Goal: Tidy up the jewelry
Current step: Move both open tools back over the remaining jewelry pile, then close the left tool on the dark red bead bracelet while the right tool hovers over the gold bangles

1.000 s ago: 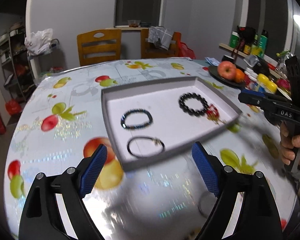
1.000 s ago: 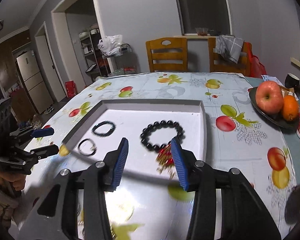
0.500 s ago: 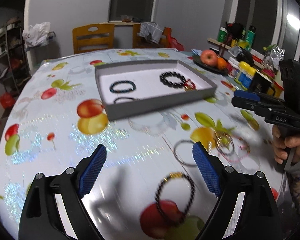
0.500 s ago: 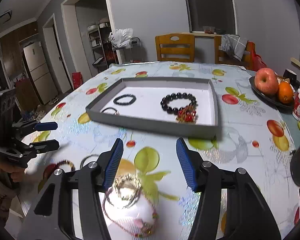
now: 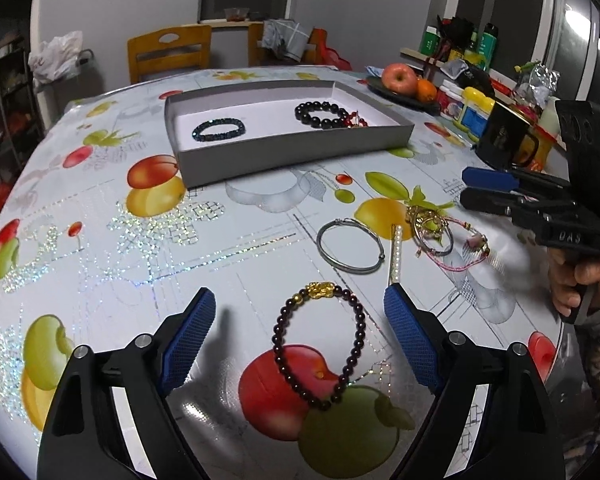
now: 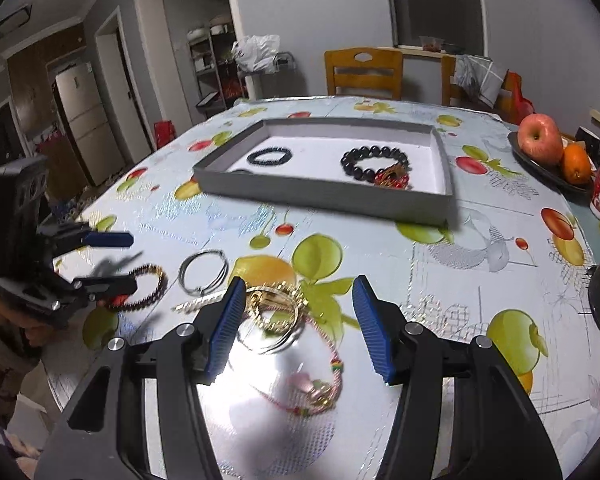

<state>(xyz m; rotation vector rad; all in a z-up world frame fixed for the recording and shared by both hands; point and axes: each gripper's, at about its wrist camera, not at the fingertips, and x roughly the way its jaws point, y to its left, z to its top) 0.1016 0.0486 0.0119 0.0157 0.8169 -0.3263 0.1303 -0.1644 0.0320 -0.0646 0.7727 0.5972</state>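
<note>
Left wrist view shows the left gripper hanging low over the table, jaws wide apart around the dark red bracelet, seemingly lined up for a pick. Beyond, the tray holds 2 bracelets. The right gripper, jaws also apart, tilts over the gold bangles.

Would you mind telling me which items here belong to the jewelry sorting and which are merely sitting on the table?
Part of the job:
- grey tray, with two dark bead bracelets inside
- garnet bead bracelet
- silver bangle
- gold bangles
- pink cord bracelet
- pearl strip

Just lying about:
- apple
- orange
- black mug
- jars
</note>
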